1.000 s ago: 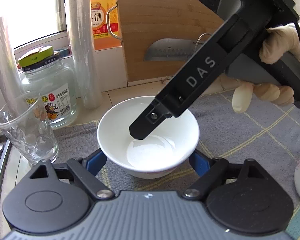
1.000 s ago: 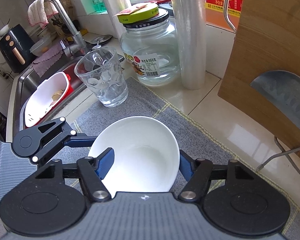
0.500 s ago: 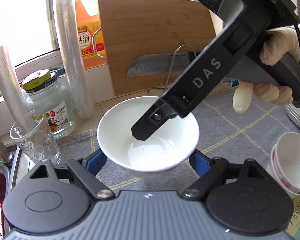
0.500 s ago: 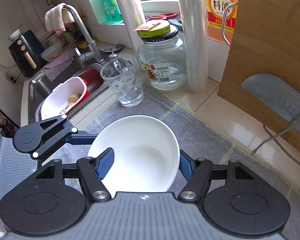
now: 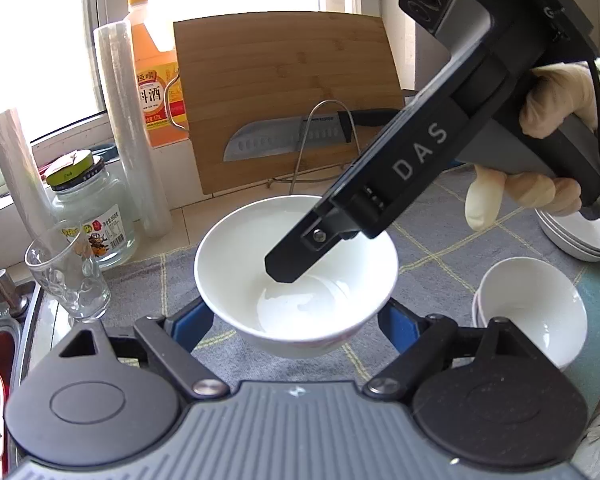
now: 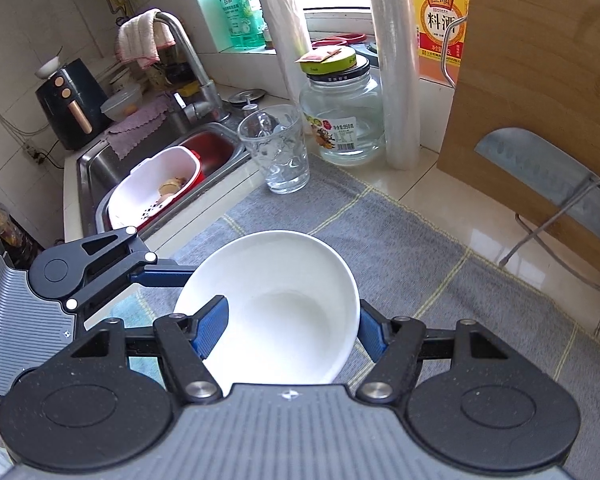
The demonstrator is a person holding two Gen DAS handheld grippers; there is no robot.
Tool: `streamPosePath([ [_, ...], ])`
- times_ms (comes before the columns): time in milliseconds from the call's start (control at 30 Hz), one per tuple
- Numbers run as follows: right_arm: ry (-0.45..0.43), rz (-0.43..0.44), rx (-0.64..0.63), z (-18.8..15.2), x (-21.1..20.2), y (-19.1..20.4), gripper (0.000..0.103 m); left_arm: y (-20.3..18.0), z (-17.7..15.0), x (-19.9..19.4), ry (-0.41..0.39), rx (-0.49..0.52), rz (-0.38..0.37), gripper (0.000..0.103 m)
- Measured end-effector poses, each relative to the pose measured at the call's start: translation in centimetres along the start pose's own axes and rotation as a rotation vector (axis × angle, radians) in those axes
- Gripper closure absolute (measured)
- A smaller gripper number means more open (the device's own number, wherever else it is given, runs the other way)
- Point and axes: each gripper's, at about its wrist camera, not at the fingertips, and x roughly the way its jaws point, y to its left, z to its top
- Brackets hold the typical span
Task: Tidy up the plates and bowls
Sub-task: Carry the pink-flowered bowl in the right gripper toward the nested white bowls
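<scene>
The left gripper (image 5: 296, 320) had its jaws spread wide around the white bowl (image 5: 296, 276), pads against its sides. The right gripper (image 6: 292, 328) pinched the bowl's rim, one finger (image 5: 296, 256) inside, above the grey mat (image 6: 400, 240).

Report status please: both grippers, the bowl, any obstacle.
Left gripper spans the bowl from outside. Right gripper pinches its rim, one finger inside. Bowl stack lies right. Glass stands left.
</scene>
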Motion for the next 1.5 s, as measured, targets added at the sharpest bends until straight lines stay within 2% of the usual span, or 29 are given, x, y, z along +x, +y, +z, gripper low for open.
streamPosePath([
  [800,-0.044,0.013,0.059,-6.7,-6.6,-0.3,0.029,-7.9,-0.5,-2.4,0.015,0.039,-0.046,0.014],
  [1500,-0.045,-0.069,0.148,-12.7,-11.2,-2.4,0.029,-13.2,-0.1,-1.2,0.036,0.106,-0.176,0.014],
])
